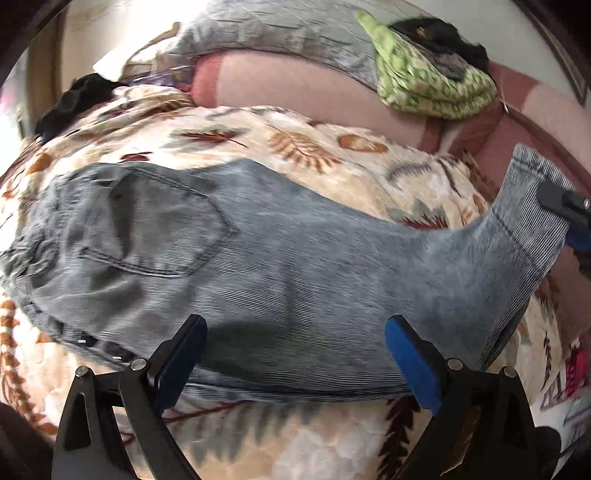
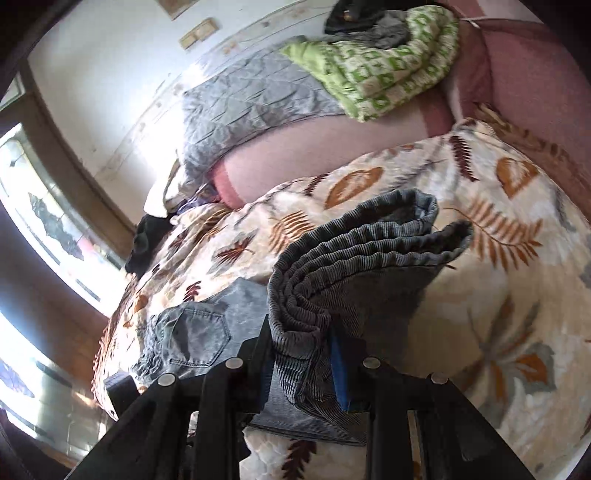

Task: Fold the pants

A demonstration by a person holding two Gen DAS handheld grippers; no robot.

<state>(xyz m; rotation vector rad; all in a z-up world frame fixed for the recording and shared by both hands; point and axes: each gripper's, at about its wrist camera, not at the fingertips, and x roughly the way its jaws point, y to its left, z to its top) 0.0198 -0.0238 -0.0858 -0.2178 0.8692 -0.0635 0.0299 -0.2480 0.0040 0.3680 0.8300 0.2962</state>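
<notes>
The grey corduroy pants (image 1: 258,251) lie lengthwise across the leaf-print blanket (image 1: 295,147), back pocket up, already doubled leg on leg. Their hem end (image 2: 354,258) is lifted off the blanket, pinched in the right gripper (image 2: 303,354), whose jaws are closed narrowly on the bunched layers of cuff; this looks like the start of carrying the legs over toward the waistband (image 1: 33,258) for the next fold. The left gripper (image 1: 295,350) hovers at the near long edge of the pants, about mid-leg, jaws spread wide and holding nothing, probably placed to steady the cloth or mark the fold line. Beyond the pants' far edge the blanket runs bare up to a pink sheet (image 1: 295,85), so the swing has room. The folded green quilt (image 1: 424,81) and grey quilted cover (image 1: 277,33) sit well beyond the pants, near the wall. A dark garment (image 1: 70,103) lies past the waistband end, near the blanket's edge.
</notes>
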